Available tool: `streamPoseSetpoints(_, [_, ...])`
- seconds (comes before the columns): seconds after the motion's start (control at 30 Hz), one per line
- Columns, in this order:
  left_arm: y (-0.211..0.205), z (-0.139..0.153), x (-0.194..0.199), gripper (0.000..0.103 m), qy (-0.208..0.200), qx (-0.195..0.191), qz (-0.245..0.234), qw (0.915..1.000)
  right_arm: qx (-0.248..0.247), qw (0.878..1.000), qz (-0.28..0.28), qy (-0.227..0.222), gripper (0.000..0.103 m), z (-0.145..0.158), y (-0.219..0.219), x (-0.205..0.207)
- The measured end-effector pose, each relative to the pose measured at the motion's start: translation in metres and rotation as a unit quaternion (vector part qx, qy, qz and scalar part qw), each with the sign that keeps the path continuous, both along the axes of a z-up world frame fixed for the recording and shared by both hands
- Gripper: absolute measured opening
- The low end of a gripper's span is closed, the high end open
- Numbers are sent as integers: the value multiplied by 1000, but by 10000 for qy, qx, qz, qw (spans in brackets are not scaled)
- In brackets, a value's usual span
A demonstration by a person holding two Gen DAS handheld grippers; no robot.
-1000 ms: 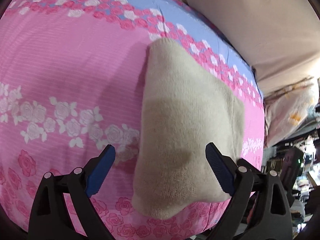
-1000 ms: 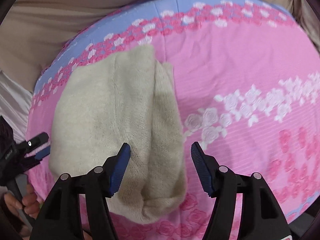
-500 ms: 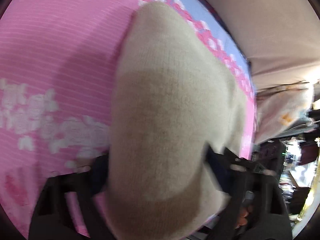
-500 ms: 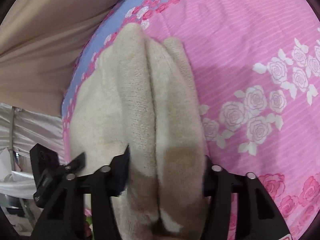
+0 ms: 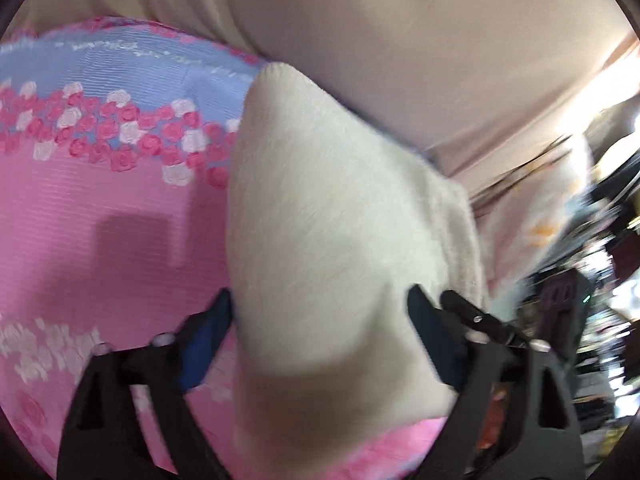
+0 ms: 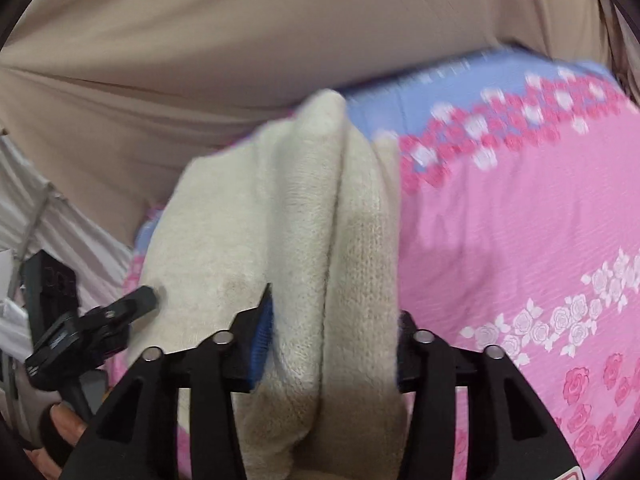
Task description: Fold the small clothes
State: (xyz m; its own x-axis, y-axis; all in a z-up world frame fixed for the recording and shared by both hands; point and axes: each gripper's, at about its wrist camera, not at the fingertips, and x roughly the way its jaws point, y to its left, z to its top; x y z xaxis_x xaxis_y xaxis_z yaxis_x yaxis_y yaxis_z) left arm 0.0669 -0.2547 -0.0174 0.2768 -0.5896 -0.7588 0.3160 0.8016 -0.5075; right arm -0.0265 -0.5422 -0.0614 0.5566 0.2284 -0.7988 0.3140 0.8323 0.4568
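A folded cream knit garment (image 5: pixel 332 240) lies on the pink rose-print bedspread (image 5: pixel 100 220). My left gripper (image 5: pixel 320 320) straddles its near end with the jaws wide apart and the cloth bulging between them. In the right wrist view the same garment (image 6: pixel 320 220) shows stacked folds, and my right gripper (image 6: pixel 334 344) has closed in on its near edge, both pads pressed against the cloth. The left gripper's finger (image 6: pixel 100 316) also shows at the garment's left side.
A beige sheet (image 5: pixel 400 40) hangs behind the bed's far edge. The blue band of the bedspread (image 6: pixel 460 92) runs along that edge. Cluttered dark objects (image 5: pixel 580 300) stand beyond the bed's right side. A hand (image 6: pixel 60 428) holds the left gripper.
Both grippers moved forward onto the garment's near end. The right jaws narrowed around the folded edge. The views tilted up toward the beige sheet.
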Motion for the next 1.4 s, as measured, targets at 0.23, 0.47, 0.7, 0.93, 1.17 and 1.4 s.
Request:
streamPoseSetpoints(0.23, [-16,-41,8,85,161,720,57,9973,-169,9992,-345,135,49,-10,-12,-9])
streamPoseSetpoints(0.47, [-33,-38,3,85,-21,1137,-58,9935,-527,9982,255,-121,16,6,12,15])
streamPoseSetpoints(0.7, [-40,-52,2,85,113,1335,-125,9909,-439,9983,-242,300,5,-18,-28,38])
streamPoseSetpoints(0.93, [-22,-48,-9,86,196,1203,28,9925,-328,9991,255,119,44,11,-3,46])
streamPoseSetpoints(1.17, [-16,-38,-30,87,208,1060,-50,9941,-611,9958,491,469,4,-19,5,75])
streamPoseSetpoints(1.4, [-12,-48,-56,87,315,1194,-163,9922,-591,9971,296,367,33,13,-17,64])
